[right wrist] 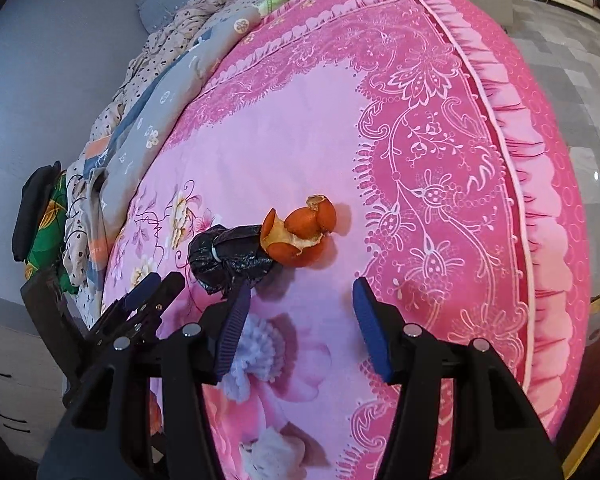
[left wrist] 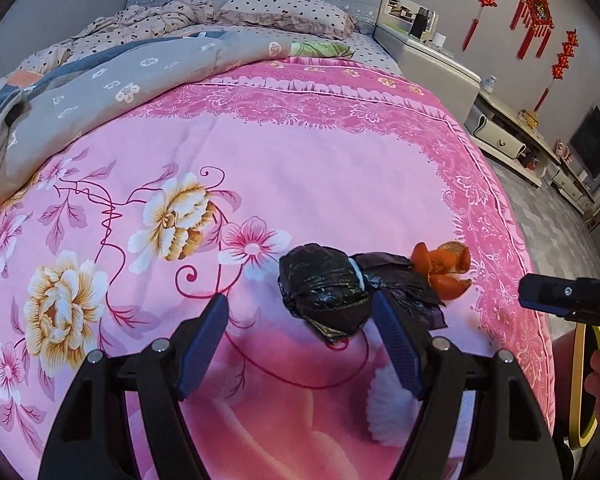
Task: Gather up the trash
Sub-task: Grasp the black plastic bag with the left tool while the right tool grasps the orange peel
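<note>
A crumpled black plastic bag (left wrist: 328, 292) lies on the pink floral bedspread (left wrist: 300, 168), with orange peel (left wrist: 446, 266) just beyond it. My left gripper (left wrist: 302, 306) is open and empty, its right fingertip beside the bag. In the right wrist view the bag (right wrist: 228, 258) and the peel (right wrist: 300, 234) lie just ahead of my right gripper (right wrist: 300, 290), which is open and empty. A white fluffy piece (left wrist: 388, 408) lies under the left gripper's right finger; it also shows in the right wrist view (right wrist: 256, 354). A crumpled white tissue (right wrist: 266, 454) lies nearer still.
The left gripper (right wrist: 144, 288) shows at the left of the right wrist view. Rumpled quilts (left wrist: 100, 76) and a dotted pillow (left wrist: 284, 8) cover the bed's far end. A low cabinet (left wrist: 512, 132) stands right of the bed. A yellow-rimmed hoop (left wrist: 584, 384) shows at the right edge.
</note>
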The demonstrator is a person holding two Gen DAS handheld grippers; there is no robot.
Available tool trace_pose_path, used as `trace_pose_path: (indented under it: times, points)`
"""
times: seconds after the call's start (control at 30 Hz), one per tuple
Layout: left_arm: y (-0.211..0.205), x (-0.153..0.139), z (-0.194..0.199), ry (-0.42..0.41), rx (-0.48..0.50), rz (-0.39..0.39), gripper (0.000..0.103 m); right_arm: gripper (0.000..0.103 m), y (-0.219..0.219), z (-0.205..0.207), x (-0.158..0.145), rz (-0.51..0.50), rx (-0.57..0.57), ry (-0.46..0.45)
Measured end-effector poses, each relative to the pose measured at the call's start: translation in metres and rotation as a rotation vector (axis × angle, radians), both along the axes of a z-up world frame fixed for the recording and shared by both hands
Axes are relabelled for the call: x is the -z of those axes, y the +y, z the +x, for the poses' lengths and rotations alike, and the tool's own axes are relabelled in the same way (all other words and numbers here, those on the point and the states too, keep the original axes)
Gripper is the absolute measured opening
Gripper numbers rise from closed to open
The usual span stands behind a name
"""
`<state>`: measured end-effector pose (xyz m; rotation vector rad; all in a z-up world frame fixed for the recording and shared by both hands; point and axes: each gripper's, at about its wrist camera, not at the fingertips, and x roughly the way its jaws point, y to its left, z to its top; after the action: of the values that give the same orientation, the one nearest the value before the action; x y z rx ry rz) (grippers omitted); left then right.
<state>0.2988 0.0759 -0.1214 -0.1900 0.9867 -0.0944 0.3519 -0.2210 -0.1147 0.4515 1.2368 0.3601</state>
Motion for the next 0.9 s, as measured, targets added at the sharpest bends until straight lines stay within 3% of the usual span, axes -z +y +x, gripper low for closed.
trace_pose_path:
  times: [0.33,0.57,0.63,0.9]
  points:
    - [-0.008,0.029,0.028,0.035,0.080,-0.025,0.071,0.049,0.015,0.051,0.030,-0.014,0.021,0.073]
    - [-0.017,0.037,0.044,0.036,0.107,-0.045,0.069,0.045,0.030,0.064,0.043,-0.029,-0.006,0.101]
    - [-0.021,0.040,0.045,0.043,0.125,-0.054,0.057,0.040,0.035,0.067,0.046,-0.044,-0.011,0.105]
    - [-0.022,0.043,0.043,0.033,0.135,-0.086,0.037,0.021,0.039,0.071,0.059,-0.056,-0.008,0.118]
